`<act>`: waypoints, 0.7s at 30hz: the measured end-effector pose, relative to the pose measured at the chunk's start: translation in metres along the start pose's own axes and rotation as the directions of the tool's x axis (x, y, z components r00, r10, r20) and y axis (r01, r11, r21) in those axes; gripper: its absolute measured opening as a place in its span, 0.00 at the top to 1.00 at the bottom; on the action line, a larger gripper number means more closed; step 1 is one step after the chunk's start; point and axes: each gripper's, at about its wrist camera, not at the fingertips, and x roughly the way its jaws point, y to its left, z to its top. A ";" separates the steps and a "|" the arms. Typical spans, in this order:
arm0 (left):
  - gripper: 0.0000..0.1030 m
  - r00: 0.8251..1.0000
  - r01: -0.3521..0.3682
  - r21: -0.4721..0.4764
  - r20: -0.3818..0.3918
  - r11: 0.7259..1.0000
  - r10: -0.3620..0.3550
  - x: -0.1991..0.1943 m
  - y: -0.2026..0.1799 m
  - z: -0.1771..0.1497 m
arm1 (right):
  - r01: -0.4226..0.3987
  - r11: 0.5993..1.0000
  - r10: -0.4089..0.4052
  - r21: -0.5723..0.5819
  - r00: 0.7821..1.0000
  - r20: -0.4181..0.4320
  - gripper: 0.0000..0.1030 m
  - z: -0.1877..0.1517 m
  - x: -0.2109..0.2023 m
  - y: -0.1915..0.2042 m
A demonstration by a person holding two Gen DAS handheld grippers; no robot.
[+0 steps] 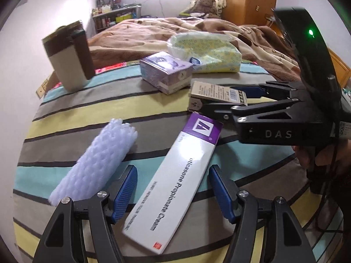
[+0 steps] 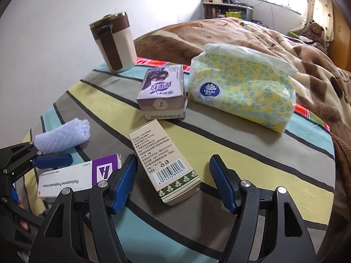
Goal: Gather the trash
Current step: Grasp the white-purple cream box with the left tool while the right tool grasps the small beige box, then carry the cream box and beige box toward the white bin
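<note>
A long white and purple cream box [image 1: 175,182] lies flat on the striped sheet [image 1: 72,107], between the fingers of my left gripper [image 1: 173,195]. The jaws are open, with a gap on each side of the box. A beige box with a barcode [image 2: 166,164] lies between the blue pads of my right gripper [image 2: 173,184], which is also open and not touching it. The left wrist view shows the right gripper [image 1: 219,99] straddling that beige box [image 1: 217,93]. The left gripper [image 2: 33,177] shows at the right wrist view's left edge, around the cream box [image 2: 72,179].
A white foam sleeve [image 1: 96,160] lies left of the cream box. Behind stand a purple carton [image 2: 162,92], a yellow tissue pack [image 2: 239,92] and a brown and cream lidded mug [image 2: 114,43] near the wall. A brown blanket [image 2: 241,35] covers the bed beyond.
</note>
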 end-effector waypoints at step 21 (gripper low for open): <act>0.65 0.999 -0.034 -0.096 0.007 0.995 0.035 -0.003 0.005 0.000 | 0.023 0.994 -0.026 0.109 0.999 0.028 0.67 -0.017 -0.016 -0.010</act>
